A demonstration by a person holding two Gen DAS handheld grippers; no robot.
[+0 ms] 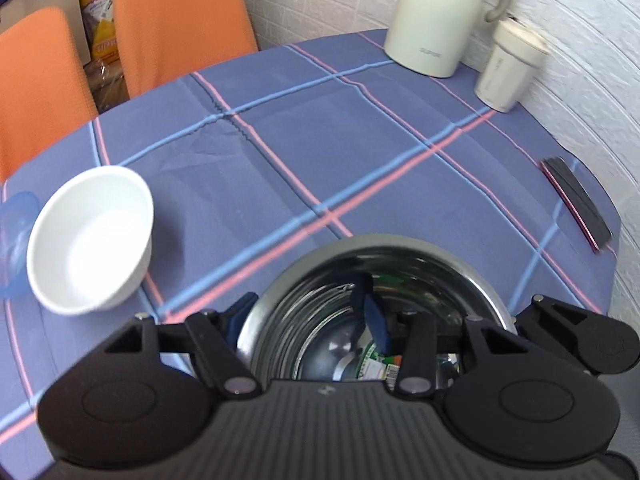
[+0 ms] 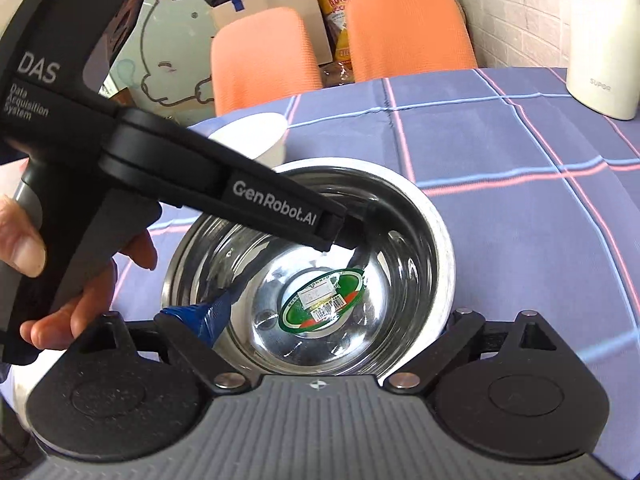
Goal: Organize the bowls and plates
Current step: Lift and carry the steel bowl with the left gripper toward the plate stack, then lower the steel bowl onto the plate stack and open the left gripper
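Note:
A steel bowl [image 1: 400, 256] [image 2: 404, 216] with a green sticker inside sits close in front of both grippers on the checked tablecloth. My left gripper [image 1: 306, 312] is open and straddles the bowl's rim, one blue finger outside the wall and one inside. In the right wrist view it [image 2: 352, 236] reaches into the bowl from the left, held by a hand [image 2: 24, 236]. My right gripper [image 2: 320, 308] is spread wide, with its left blue finger [image 2: 200, 320] at the near rim. Its other finger is hidden by the bowl. A white bowl [image 1: 92, 240] [image 2: 256, 136] stands to the left.
A pale blue see-through dish [image 1: 12, 240] lies at the table's left edge. A cream kettle [image 1: 436, 16] [image 2: 600, 40] and a lidded cup [image 1: 508, 68] stand by the white wall. A dark flat object [image 1: 576, 200] lies at the right edge. Orange chairs [image 1: 176, 20] [image 2: 408, 28] stand behind the table.

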